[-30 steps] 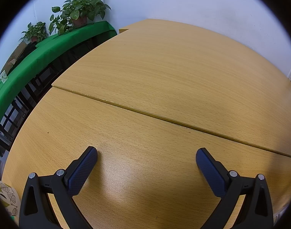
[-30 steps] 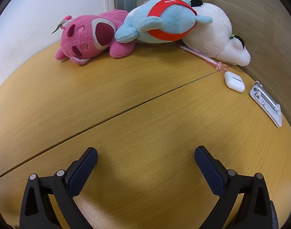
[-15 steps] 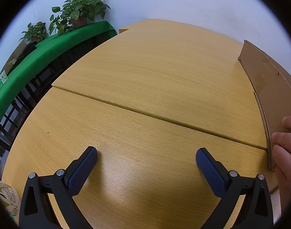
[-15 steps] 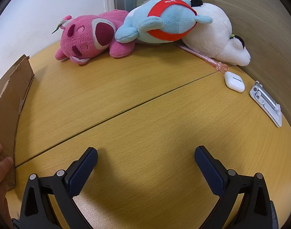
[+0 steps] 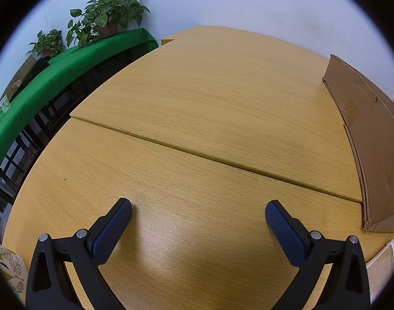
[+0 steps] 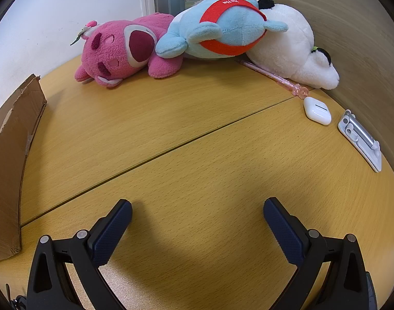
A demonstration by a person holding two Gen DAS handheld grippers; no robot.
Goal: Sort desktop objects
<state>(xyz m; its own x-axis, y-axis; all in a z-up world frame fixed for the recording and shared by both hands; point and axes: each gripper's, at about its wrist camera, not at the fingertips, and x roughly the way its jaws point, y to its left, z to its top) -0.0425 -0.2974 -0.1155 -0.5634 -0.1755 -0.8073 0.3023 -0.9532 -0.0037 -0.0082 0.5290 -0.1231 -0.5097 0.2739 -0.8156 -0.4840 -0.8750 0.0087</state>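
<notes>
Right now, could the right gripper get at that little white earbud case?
Probably yes. The right gripper is open and holds nothing, and only bare desk lies between it and the white earbud case, which sits apart from the pink pen.

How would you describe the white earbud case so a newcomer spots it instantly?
Find the plush toy pile at the desk's far corner. From the white plush, follow the pink pen to its beaded end; the earbud case lies just beyond, smooth, rounded, white, unlike the flat metal stand beside it.

Wooden table point(image 6: 197, 134) carries plush toys point(image 6: 124, 49), cardboard box point(image 6: 8, 155), earbud case point(image 6: 316, 110).
</notes>
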